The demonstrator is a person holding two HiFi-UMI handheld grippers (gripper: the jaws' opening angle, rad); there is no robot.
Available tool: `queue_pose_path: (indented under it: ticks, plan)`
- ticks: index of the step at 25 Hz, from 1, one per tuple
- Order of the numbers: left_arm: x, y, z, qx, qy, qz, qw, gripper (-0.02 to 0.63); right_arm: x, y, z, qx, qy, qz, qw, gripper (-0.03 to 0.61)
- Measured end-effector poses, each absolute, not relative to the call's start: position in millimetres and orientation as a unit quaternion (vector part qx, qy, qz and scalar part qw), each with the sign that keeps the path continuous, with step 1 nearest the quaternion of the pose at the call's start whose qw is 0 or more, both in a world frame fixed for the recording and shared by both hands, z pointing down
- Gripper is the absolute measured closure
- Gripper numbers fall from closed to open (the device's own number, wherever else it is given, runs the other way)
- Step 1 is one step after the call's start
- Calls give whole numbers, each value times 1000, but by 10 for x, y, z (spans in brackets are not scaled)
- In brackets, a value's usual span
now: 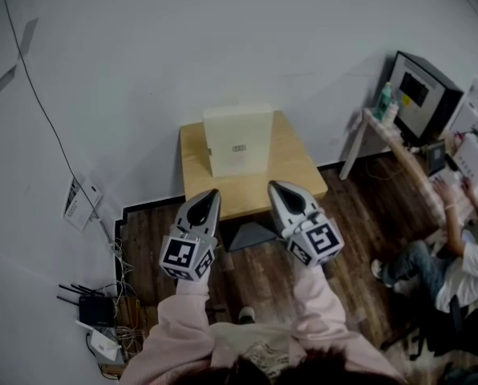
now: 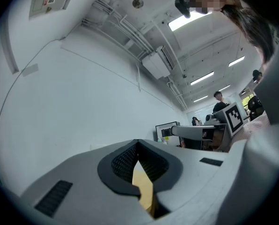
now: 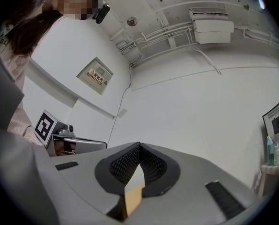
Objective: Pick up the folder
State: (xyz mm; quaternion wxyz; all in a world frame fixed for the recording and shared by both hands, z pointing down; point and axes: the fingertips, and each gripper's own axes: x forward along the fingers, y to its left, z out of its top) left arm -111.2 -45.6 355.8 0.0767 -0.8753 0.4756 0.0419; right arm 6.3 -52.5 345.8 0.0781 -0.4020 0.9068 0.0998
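A pale, see-through folder (image 1: 238, 140) stands upright on a small wooden table (image 1: 295, 171) against the white wall, seen in the head view. My left gripper (image 1: 211, 195) hovers at the table's near edge, left of the folder, jaws shut and empty. My right gripper (image 1: 277, 188) is beside it at the near edge, right of centre, also shut on nothing. In the left gripper view the shut left gripper (image 2: 138, 143) shows a sliver of the table (image 2: 144, 186) through the gap behind its tips. The right gripper (image 3: 139, 146) looks the same in its own view.
A desk with a monitor (image 1: 419, 93) and bottles (image 1: 383, 101) stands at the right, with a seated person (image 1: 463, 255) beside it. Cables and a router (image 1: 95, 311) lie on the floor at the left. A cable (image 1: 38, 103) runs down the wall.
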Motion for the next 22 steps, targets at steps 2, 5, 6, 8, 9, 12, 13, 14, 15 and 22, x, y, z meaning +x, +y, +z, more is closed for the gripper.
queue_pose_path:
  ticks: [2,5,6,8,9,12,13,14,15,22]
  plan:
    - [-1114,-539,3573,-878,471,39,75,612,55,-604,3476,-404,906,97,77,578]
    - [-1135,-672,3592,-881,466,33,74,612,18,-735,3498,-407,905,96,76,578]
    - [-1142,-720,3598,-881,465,33,74,612,7,-786,3514,-406,906,95,76,578]
    - [-1155,-821,3614,-882,464,32,74,612,-12,-888,3529,-407,905,94,75,578]
    - [-1164,-871,3622,-883,463,32,74,612,-22,-936,3532,-408,905,94,75,578]
    - [-1200,-1018,3644,-883,462,32,74,612,-52,-1073,3554,-411,904,95,74,578]
    - [-1217,-1067,3655,-883,462,32,74,612,-59,-1121,3565,-411,903,95,73,578]
    - [-1237,-1116,3669,-883,463,31,73,612,-65,-1170,3576,-412,903,95,73,578]
    - [-1259,-1163,3686,-883,464,31,72,612,-69,-1218,3589,-413,903,94,73,578]
    - [-1321,-1418,3777,-883,465,27,63,612,-72,-1465,3644,-421,900,88,76,578]
